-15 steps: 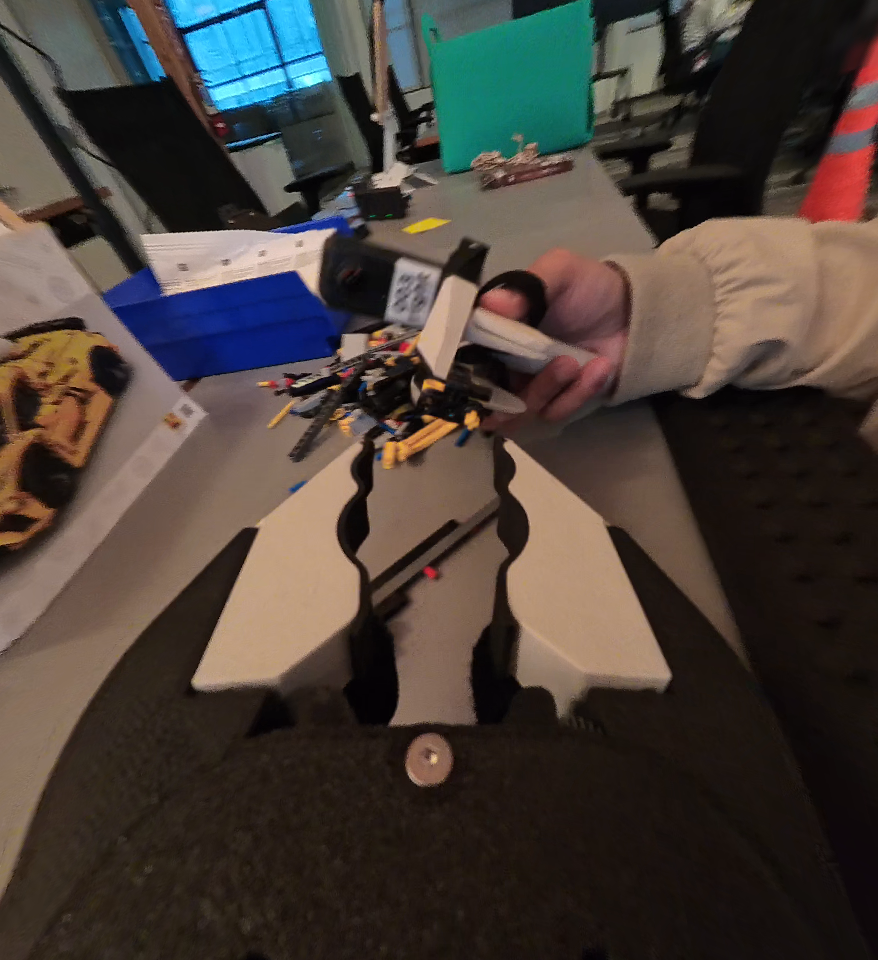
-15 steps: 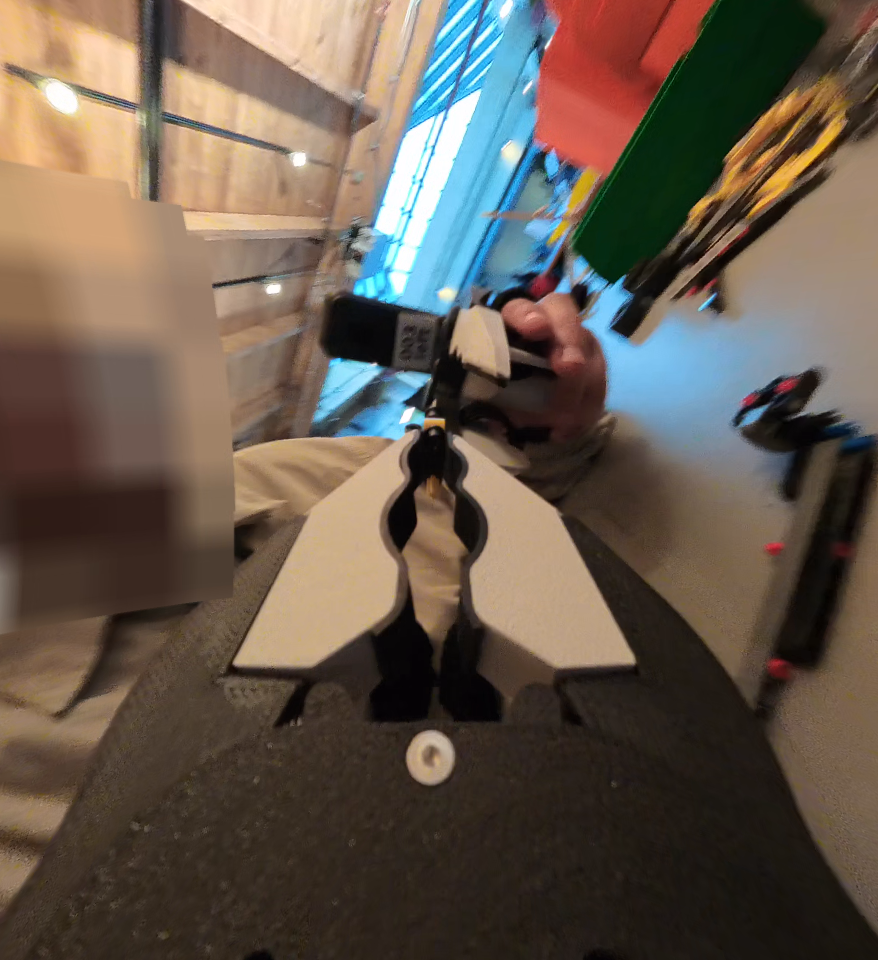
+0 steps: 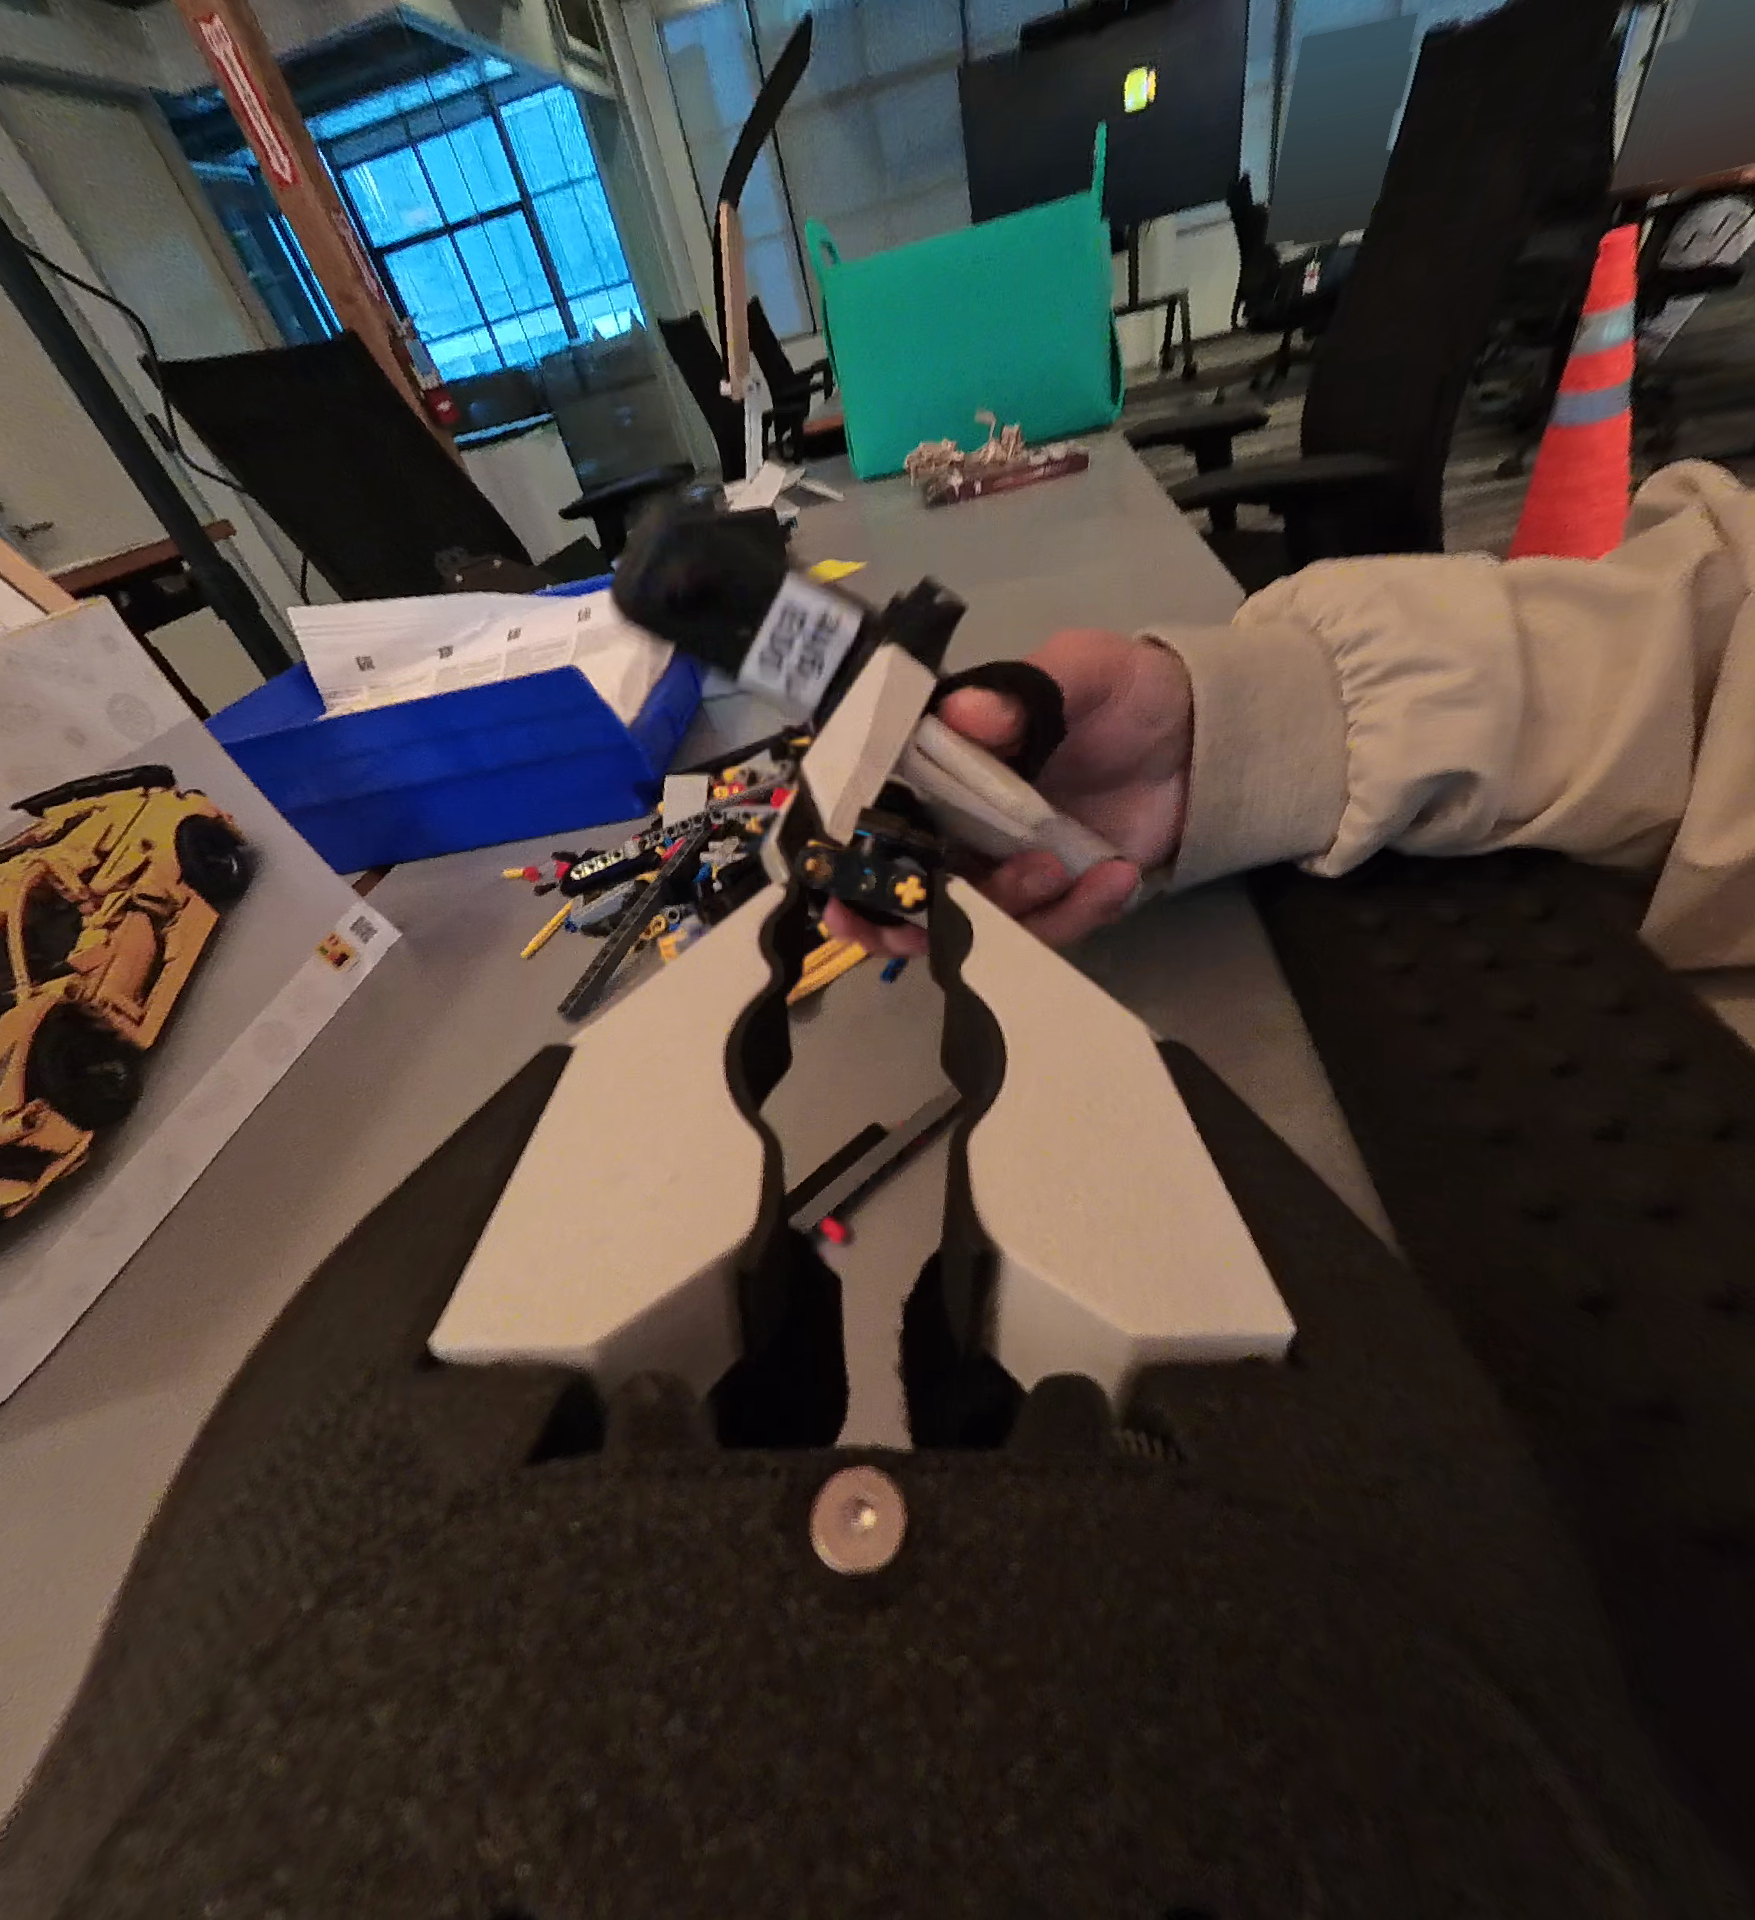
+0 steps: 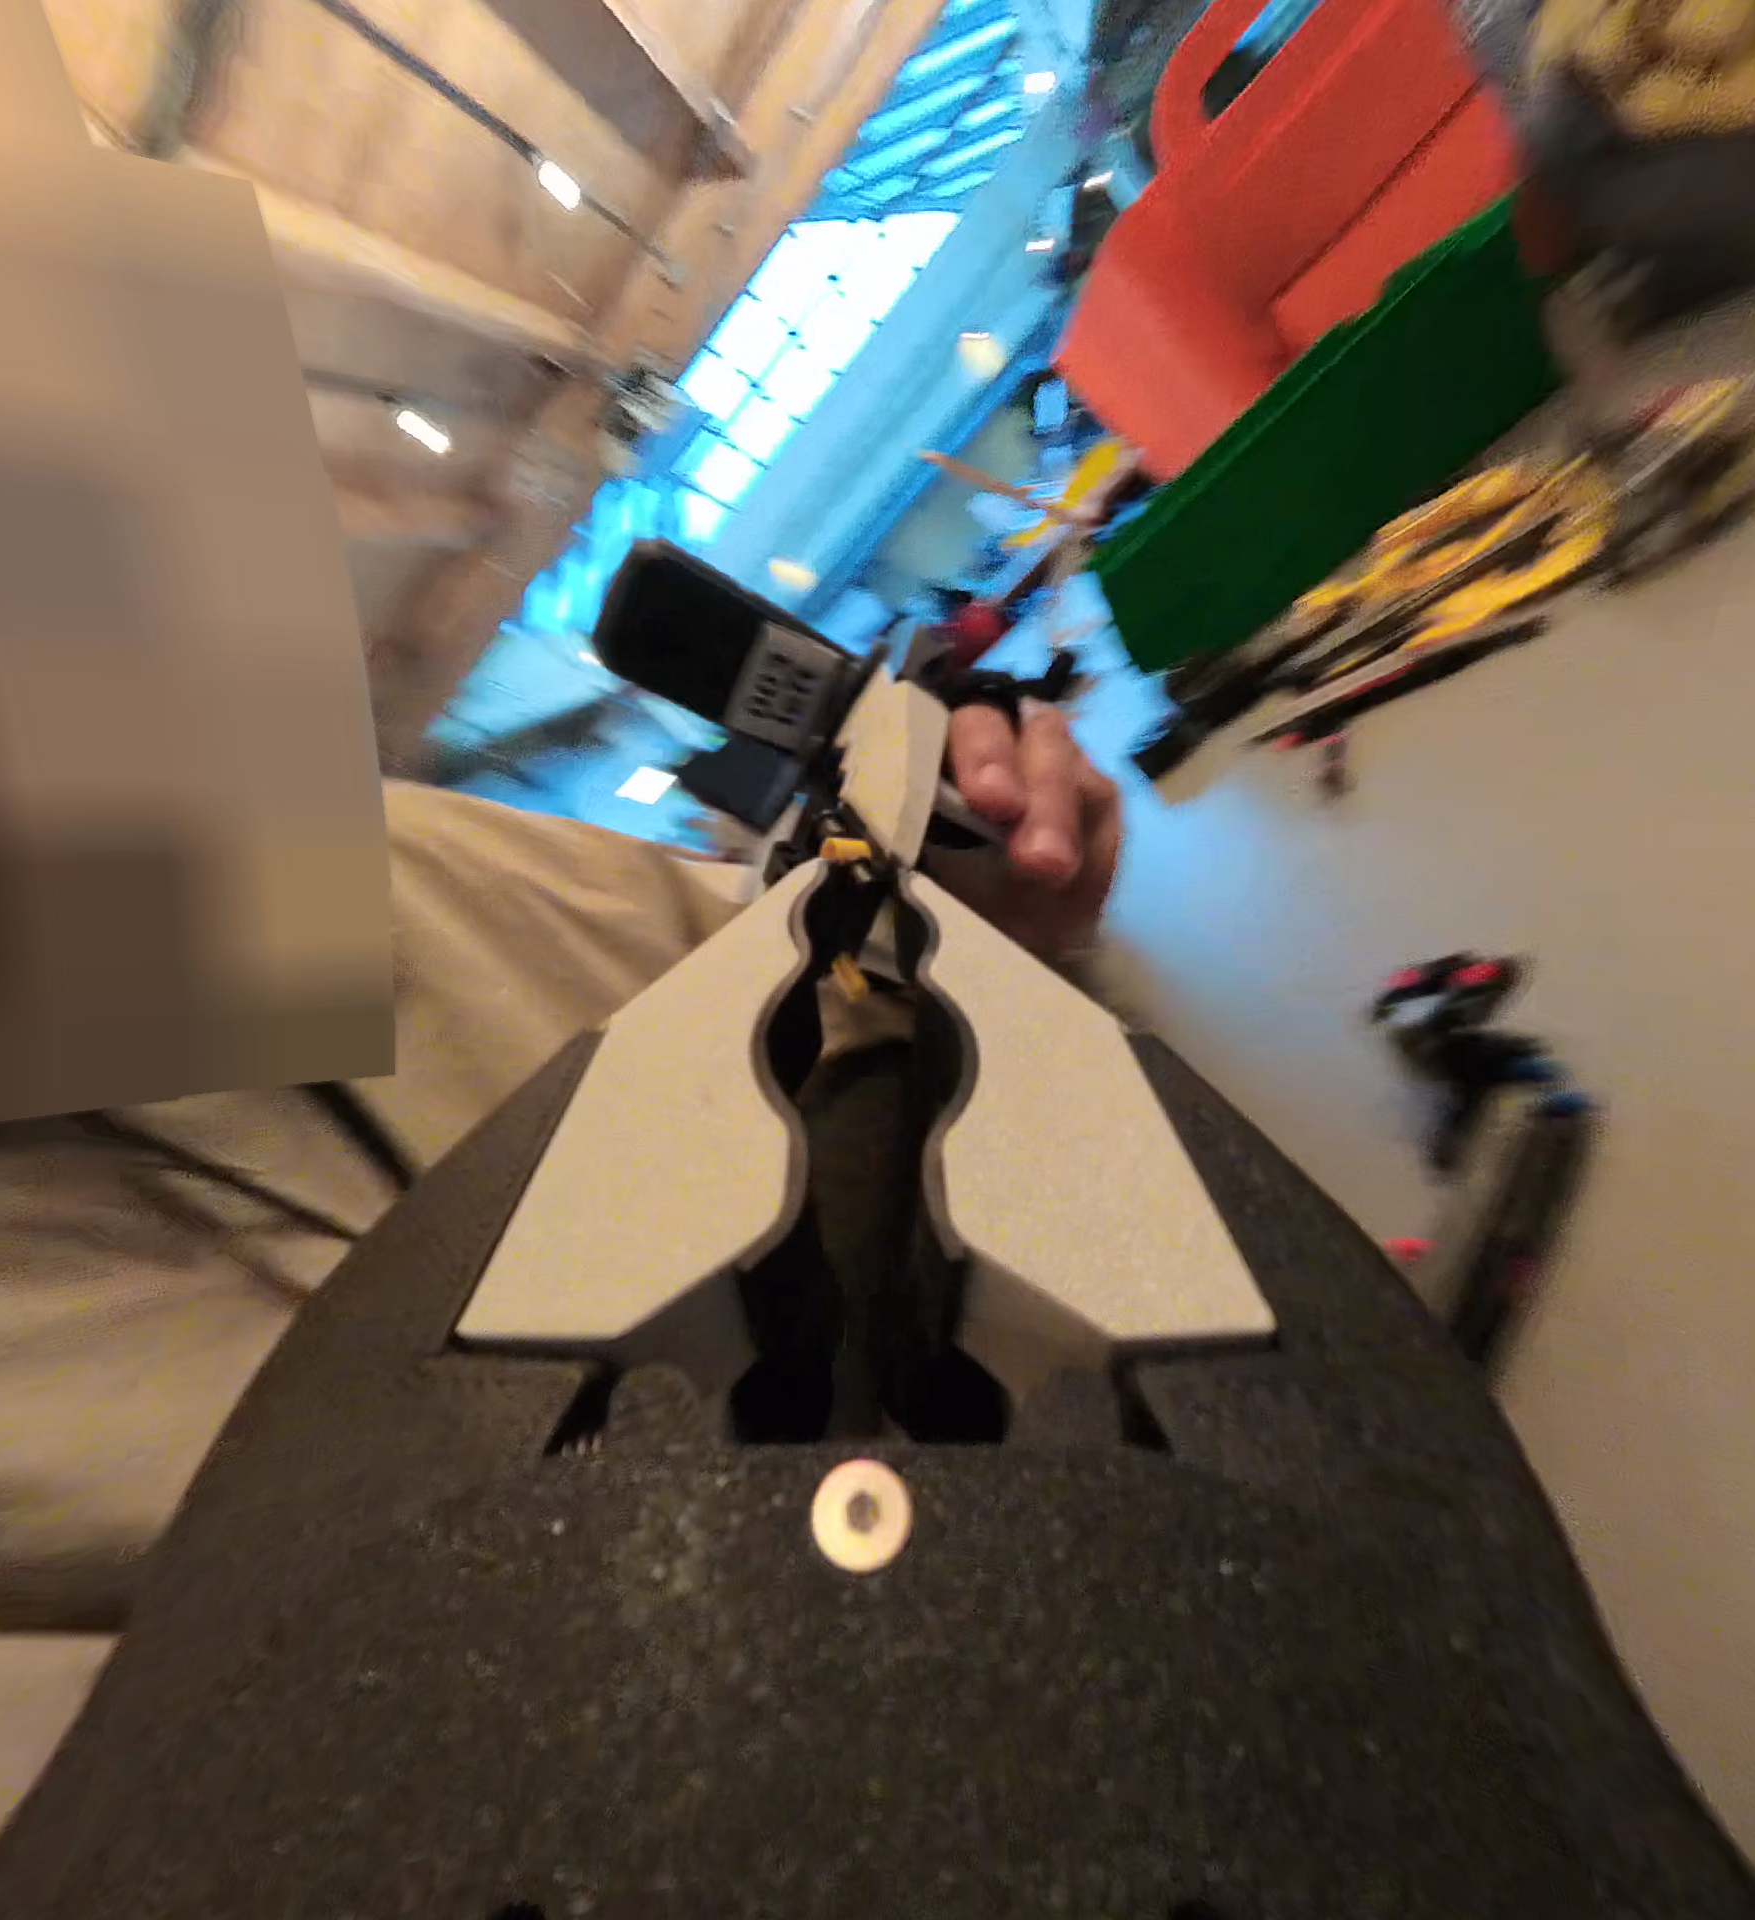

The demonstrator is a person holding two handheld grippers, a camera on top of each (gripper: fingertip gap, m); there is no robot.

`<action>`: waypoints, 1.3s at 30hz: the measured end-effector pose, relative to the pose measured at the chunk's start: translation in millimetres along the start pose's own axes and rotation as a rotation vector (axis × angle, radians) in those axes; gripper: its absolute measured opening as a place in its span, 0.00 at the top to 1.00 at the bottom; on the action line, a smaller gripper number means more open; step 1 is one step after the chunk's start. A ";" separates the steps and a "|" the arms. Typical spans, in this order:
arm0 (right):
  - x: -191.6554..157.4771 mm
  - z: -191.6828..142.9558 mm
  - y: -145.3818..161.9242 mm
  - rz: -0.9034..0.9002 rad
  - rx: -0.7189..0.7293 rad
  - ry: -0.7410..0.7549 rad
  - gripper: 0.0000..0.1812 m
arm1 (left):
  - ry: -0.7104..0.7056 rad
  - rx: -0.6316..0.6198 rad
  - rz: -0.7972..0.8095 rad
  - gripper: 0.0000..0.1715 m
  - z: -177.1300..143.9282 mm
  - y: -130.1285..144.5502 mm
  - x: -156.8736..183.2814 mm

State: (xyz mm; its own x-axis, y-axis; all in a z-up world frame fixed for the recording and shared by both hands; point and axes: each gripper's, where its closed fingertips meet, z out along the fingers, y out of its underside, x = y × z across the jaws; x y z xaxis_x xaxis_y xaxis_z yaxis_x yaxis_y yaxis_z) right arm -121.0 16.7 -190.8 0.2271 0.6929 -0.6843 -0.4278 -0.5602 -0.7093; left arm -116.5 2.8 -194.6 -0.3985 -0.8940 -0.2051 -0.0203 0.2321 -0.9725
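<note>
A small black toy-brick piece with yellow pins (image 3: 868,878) sits between the tips of my left gripper (image 3: 865,896), whose jaws are narrowed onto its two ends. My right gripper (image 3: 837,831), held by a hand in a beige sleeve (image 3: 1091,769), comes in from the right and pinches the same piece. In the blurred right wrist view my right gripper (image 4: 857,883) is nearly closed on the piece (image 4: 845,852), with my left gripper (image 4: 857,826) just beyond it. Both hold the piece above the grey table (image 3: 1039,540).
A pile of loose black, yellow and blue parts (image 3: 644,883) lies just behind. A blue bin with paper sheets (image 3: 457,748) and a box picturing a yellow car (image 3: 52,987) are at left. A black beam (image 3: 873,1153) lies under my left gripper. A green bag (image 3: 966,332) stands at the back. My two grippers' fingertips are within a few centimetres of each other.
The right gripper has brought the piece down between my left fingertips. My left jaws have narrowed around it. The right wrist view has swung and blurred.
</note>
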 end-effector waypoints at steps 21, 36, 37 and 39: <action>20.9 -1.6 2.4 -0.765 -0.160 0.506 0.89 | 0.030 -0.160 -0.190 0.97 3.5 31.9 -8.5; 14.0 -2.4 -1.4 -0.625 -0.090 0.438 0.97 | 0.085 -0.139 -0.228 0.96 -3.7 30.2 -7.2; 8.4 -2.1 -5.1 -0.542 -0.044 0.376 0.97 | 0.091 -0.120 -0.247 0.91 -5.4 27.5 -8.8; -1.0 1.9 -1.0 -0.291 -0.011 0.190 0.97 | 0.130 -0.045 -0.331 0.83 -6.3 15.8 -8.2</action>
State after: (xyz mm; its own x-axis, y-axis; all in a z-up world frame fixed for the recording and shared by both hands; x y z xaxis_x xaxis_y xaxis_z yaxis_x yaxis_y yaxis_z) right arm -122.5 17.4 -189.1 0.4975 0.7283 -0.4713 -0.3116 -0.3570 -0.8806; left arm -119.3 16.2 -207.6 -0.4766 -0.8682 0.1384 -0.2066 -0.0424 -0.9775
